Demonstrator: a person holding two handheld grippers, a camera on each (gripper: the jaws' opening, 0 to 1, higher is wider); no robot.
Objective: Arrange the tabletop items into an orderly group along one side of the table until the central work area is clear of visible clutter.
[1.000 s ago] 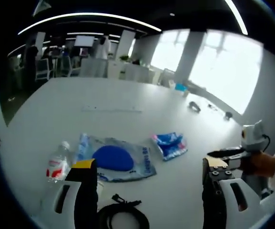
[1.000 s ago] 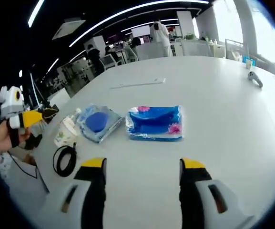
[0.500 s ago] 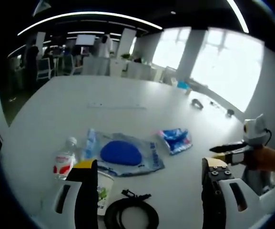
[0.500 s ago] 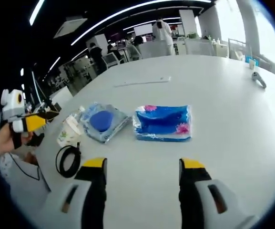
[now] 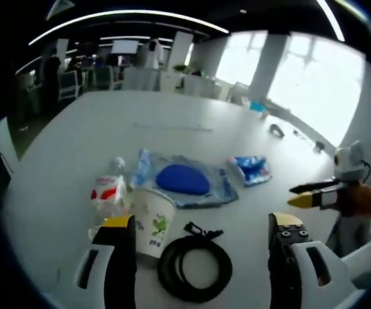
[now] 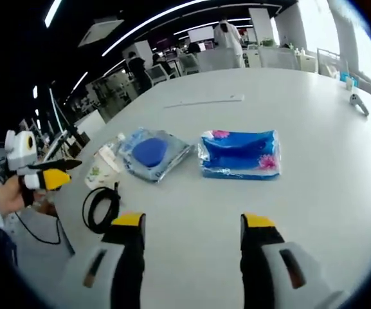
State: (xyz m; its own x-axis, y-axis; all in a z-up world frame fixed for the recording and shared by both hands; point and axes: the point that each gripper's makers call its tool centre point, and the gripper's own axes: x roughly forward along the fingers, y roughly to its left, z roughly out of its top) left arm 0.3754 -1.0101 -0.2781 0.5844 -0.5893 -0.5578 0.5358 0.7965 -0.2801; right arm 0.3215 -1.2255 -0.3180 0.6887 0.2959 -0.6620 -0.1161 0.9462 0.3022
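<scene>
While both tools are hovering above the white bench (image 6: 326, 212), the left tool (image 5: 198, 241) is holding its jaws spread wide and grasping nothing, and the right tool (image 6: 191, 241) is likewise standing released and empty. Close to the bench's near edge in the left gripper view, a coiled black cable (image 5: 195, 267) is lying just beside a paper cup (image 5: 152, 222), with a clear water bottle (image 5: 108, 196) lying next to the cup. Farther in, a clear bag holding something blue (image 5: 182, 183) is resting flat, and a blue tissue pack (image 5: 251, 168) is sitting apart from it toward the middle. Well beyond, near the far edge, a small dark controller (image 5: 276, 131) is lying alone.
</scene>
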